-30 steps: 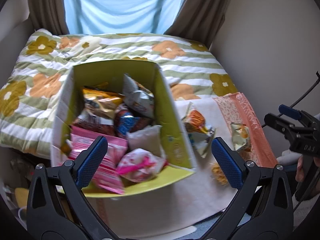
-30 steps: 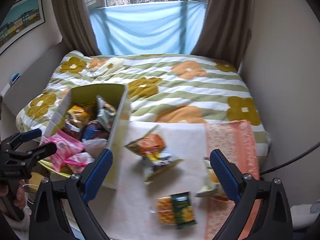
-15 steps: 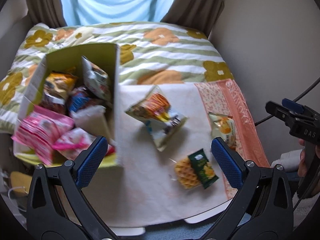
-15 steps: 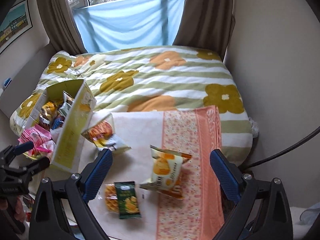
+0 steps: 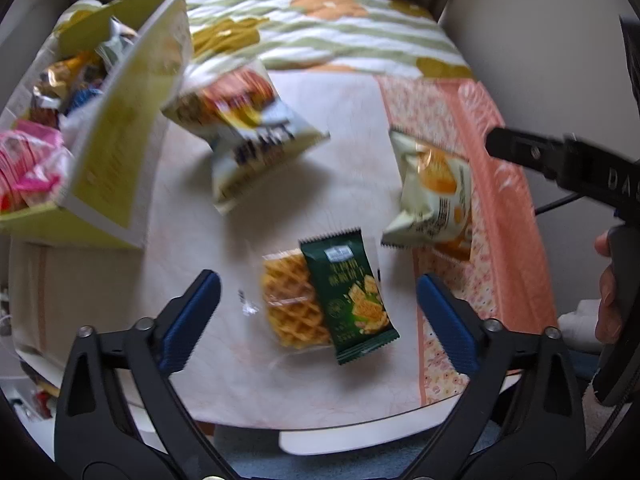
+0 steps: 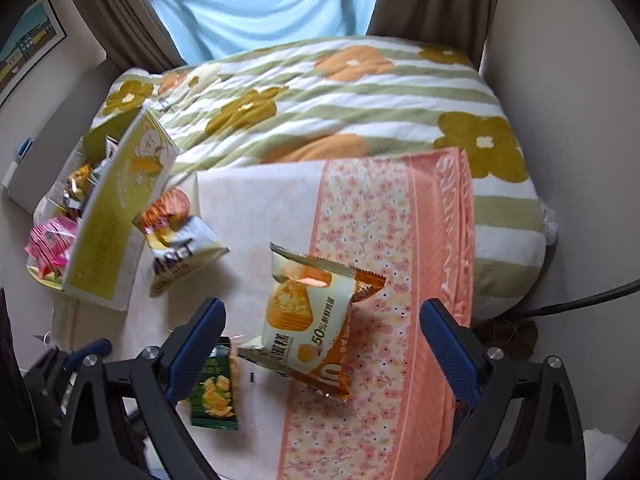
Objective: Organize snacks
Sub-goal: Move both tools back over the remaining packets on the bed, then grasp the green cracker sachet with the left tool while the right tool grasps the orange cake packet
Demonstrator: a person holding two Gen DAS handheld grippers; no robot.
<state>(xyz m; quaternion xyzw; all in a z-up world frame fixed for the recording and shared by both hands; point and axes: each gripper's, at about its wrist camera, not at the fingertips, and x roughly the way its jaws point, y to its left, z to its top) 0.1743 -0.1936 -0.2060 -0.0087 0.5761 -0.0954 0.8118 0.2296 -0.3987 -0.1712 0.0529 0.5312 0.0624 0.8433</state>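
Note:
A yellow-green cardboard box (image 5: 112, 148) full of snack packs stands at the left of the table; it also shows in the right wrist view (image 6: 108, 232). On the cloth lie a white-and-orange chip bag (image 5: 248, 128), a dark green cracker pack (image 5: 348, 296) on a clear-wrapped waffle (image 5: 288, 304), and a white-and-orange cake pack (image 5: 436, 192). My left gripper (image 5: 318, 320) is open and empty, just above the green pack and waffle. My right gripper (image 6: 322, 344) is open and empty, over the cake pack (image 6: 308, 320).
The table wears a white cloth (image 5: 344, 92) with a pink floral band (image 6: 380, 240) on the right. A bed with a flowered quilt (image 6: 320, 96) lies behind it. A wall (image 6: 568, 80) runs close on the right.
Both grippers have swung right and dropped closer to the table. The left one went from over the box to the green pack and waffle; the right one closed in on the cake pack.

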